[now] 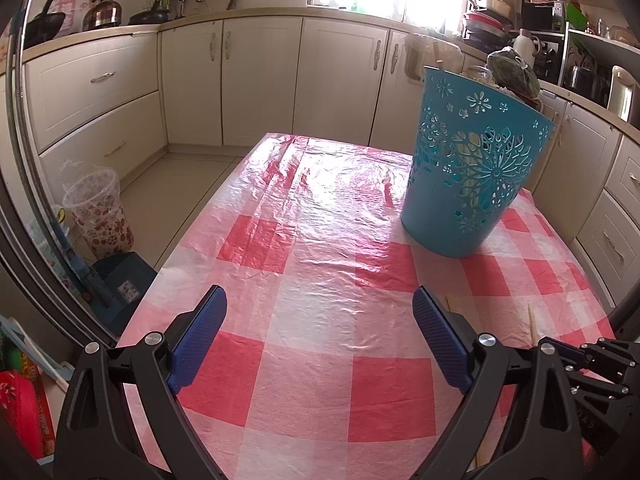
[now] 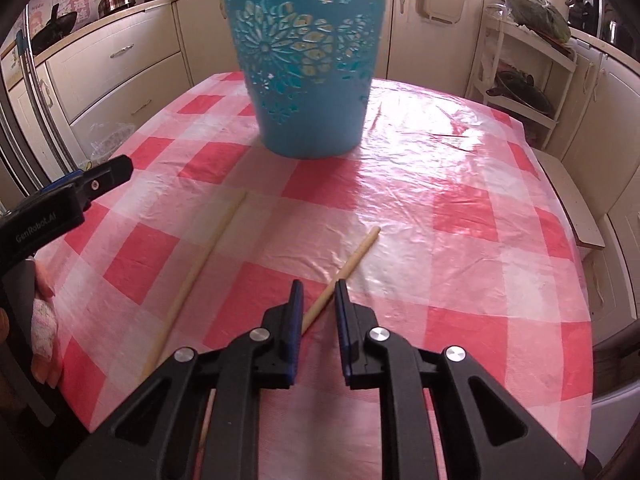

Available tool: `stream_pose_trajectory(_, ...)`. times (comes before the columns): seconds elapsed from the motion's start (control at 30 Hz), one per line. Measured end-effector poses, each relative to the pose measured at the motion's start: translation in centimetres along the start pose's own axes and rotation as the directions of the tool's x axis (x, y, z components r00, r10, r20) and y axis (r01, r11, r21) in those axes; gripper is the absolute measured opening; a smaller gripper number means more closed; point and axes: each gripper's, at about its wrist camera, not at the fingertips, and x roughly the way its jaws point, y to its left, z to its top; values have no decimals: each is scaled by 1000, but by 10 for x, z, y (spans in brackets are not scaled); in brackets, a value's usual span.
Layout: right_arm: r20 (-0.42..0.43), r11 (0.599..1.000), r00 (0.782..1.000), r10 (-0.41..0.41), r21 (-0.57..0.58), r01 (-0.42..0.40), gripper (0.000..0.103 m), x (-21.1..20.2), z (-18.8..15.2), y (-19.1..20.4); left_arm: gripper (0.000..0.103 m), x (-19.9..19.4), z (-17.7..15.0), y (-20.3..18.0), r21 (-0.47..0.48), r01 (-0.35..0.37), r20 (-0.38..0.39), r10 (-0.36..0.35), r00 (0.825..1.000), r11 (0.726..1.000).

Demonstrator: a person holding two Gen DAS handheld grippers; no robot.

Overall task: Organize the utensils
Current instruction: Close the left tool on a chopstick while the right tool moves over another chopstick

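Sunlit kitchen cabinets ring a table point(image 2: 460, 216) covered in a red-and-white checked plastic cloth, where a turquoise cut-out basket point(image 2: 310, 64) stands upright toward the far end. Two wooden chopsticks lie flat on the cloth, well short of the basket and apart from each other. The right gripper point(image 2: 318, 294) sits low over the nearer chopstick point(image 2: 352, 260), its jaws narrowed to either side of the stick with a slight gap showing; whether the pads already touch the wood cannot be told. The other chopstick point(image 2: 204, 268) lies untouched to the left. The left gripper point(image 1: 320, 304) hovers with jaws wide apart and empty. The pick-up appears to be in hand; next the jaws need to pinch firmly, lift, and carry the stick over the basket's rim.
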Motion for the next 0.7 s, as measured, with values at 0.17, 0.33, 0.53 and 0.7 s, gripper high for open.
stream_pose_trajectory(0.17, 23, 997, 999, 46, 56, -48, 16, -5, -7, -25, 90, -2, -1, -23, 111, 42, -42, -38, 998, 993)
stream_pose_trajectory(0.33, 42, 991, 996, 85, 98, -89, 17, -7, -9, -31, 89, -2, -9, -67, 200, 126, -144, -98, 985, 972)
stream_pose_trajectory(0.53, 51, 983, 991, 126, 127, -132, 17, -10, -14, -41, 63, 17, -11, -96, 211, 166, -272, -105, 956, 963)
stream_pose_trajectory(0.7, 54, 979, 989, 140, 141, -146, 17, -11, -15, -46, 24, 26, -16, -98, 221, 159, -314, -84, 946, 962)
